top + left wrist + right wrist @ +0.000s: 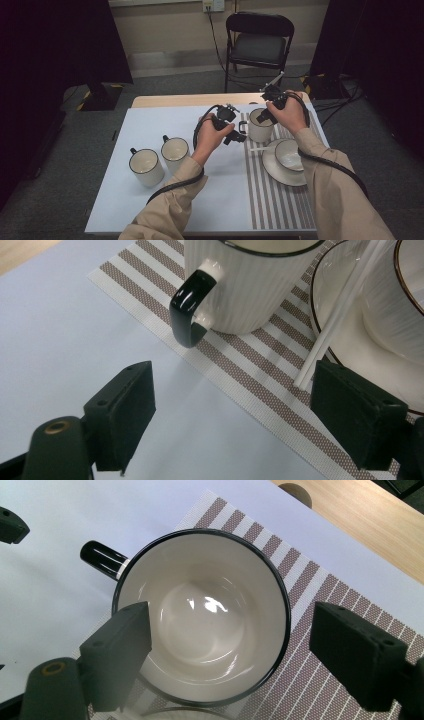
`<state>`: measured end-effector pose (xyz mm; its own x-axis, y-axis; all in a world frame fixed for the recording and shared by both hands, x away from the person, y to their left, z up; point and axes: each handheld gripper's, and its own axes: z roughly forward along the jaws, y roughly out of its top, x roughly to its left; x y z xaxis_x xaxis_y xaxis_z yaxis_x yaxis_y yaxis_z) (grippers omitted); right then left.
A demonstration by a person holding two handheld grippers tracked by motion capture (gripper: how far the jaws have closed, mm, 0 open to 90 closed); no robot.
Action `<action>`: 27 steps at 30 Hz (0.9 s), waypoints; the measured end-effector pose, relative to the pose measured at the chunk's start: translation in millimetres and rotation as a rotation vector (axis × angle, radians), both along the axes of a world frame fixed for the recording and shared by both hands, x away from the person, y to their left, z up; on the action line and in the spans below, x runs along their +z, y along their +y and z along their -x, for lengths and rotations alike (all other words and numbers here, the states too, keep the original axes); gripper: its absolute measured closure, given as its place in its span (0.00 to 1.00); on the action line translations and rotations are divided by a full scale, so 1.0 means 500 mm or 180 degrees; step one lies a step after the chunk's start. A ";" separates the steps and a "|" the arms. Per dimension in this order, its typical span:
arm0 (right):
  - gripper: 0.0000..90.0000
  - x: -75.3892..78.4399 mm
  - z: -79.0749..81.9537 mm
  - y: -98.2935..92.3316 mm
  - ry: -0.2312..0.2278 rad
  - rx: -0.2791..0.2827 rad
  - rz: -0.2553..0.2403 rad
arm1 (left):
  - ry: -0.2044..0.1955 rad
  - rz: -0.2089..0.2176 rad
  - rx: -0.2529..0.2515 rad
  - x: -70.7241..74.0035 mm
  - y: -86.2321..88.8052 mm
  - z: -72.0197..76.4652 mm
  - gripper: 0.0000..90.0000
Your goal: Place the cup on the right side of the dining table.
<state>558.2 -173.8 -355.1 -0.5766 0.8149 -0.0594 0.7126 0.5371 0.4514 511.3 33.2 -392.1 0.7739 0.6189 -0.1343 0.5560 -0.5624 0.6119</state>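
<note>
A white ribbed mug (260, 126) with a dark rim and a black handle (188, 310) stands upright and empty on the striped placemat (272, 200). My left gripper (235, 132) is open just left of the handle, low over the table; in the left gripper view its jaws (232, 415) stand wide apart short of the handle, touching nothing. My right gripper (264, 118) hovers open above the mug's mouth. In the right gripper view the mug (200, 620) lies straight below, between the spread jaws (230, 655).
A saucer (272, 170) holding a second cup (290, 154) and a thin white stick (335, 315) sits on the placemat just right of the mug. Two more mugs (146, 167) (175, 149) stand on the pale blue mat at left. A chair (257, 42) stands beyond the table.
</note>
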 end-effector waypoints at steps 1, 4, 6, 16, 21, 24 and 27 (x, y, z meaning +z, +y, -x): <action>0.18 -0.001 0.001 0.001 0.0008 0.0018 0.0001 | -0.0004 0.0021 0.0008 -0.001 0.002 0.002 0.20; 0.18 0.002 0.005 0.004 0.0005 0.0026 0.0003 | 0.0000 0.0027 -0.0005 -0.001 0.007 0.007 0.20; 0.18 0.004 0.008 0.006 0.0005 0.0012 0.0016 | -0.0001 0.0038 -0.0004 -0.002 0.009 0.011 0.20; 0.18 0.010 0.022 0.008 0.0000 0.0025 0.0049 | 0.0034 0.0085 -0.0023 -0.004 0.021 0.031 0.20; 0.18 0.010 0.031 0.008 -0.0001 0.0032 0.0040 | 0.0029 0.0064 -0.0019 -0.008 0.028 0.039 0.20; 0.18 0.011 0.035 0.010 0.0007 0.0055 0.0050 | 0.0038 0.0077 0.0003 -0.009 0.031 0.043 0.20; 0.18 0.011 0.038 0.014 0.0014 0.0059 0.0057 | 0.0031 0.0076 -0.0017 -0.011 0.033 0.046 0.20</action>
